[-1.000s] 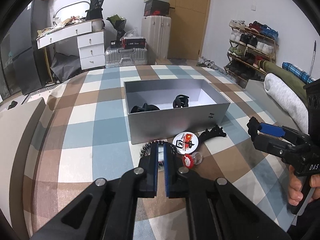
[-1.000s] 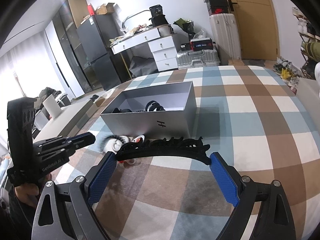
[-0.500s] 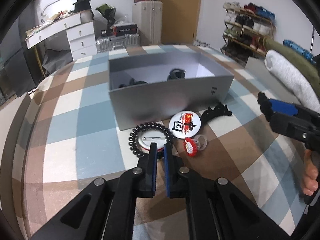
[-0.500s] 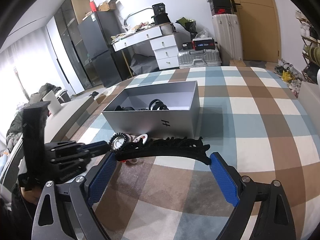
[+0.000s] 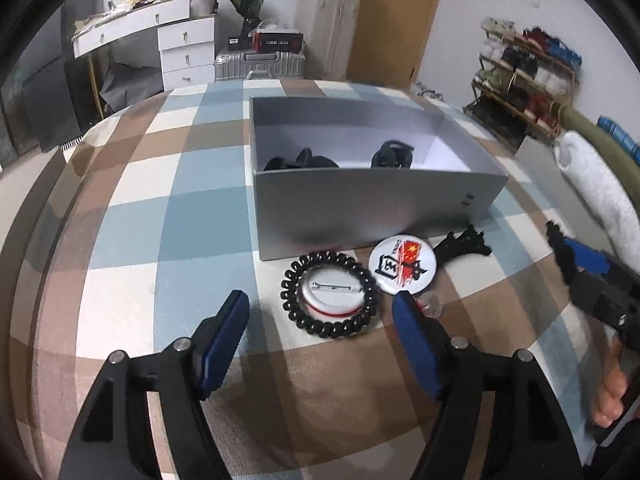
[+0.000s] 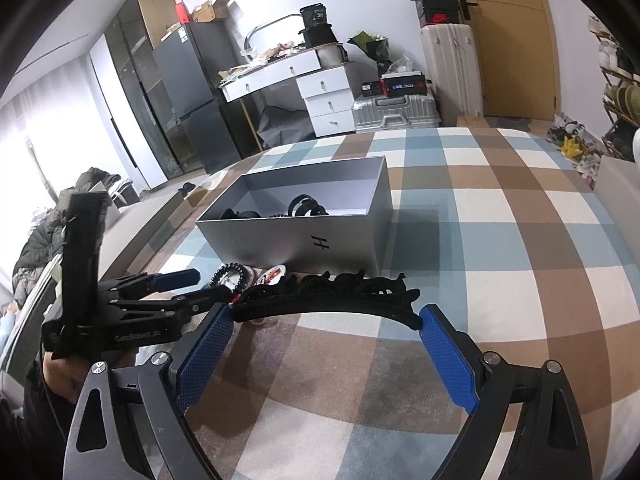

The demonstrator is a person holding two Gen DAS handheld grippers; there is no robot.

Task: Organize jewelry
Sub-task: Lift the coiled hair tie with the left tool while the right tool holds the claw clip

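A: What is lying around the open grey cardboard box on the checked blue, brown and white cloth?

B: In front of its near wall a black coiled hair tie is ringing a white pin badge lying face down, its pin showing. A white round badge with a red flag print is sitting just beside it, and a small red and clear piece is half hiding behind the left gripper's right finger. Black pieces are lying inside the box.

A: And the left gripper's jaws?

B: They are opening, with the hair tie and badge lying ahead between them, untouched.

A: The right gripper?

B: It is holding a long black toothed hair clip by its two ends, spread wide. The clip's long axis is running crosswise, from pad to pad, teeth pointing toward the box, just short of it.

A: Any writing?

B: The box wall is showing an "H" mark. The lettering on the left gripper's body is too blurred to read.
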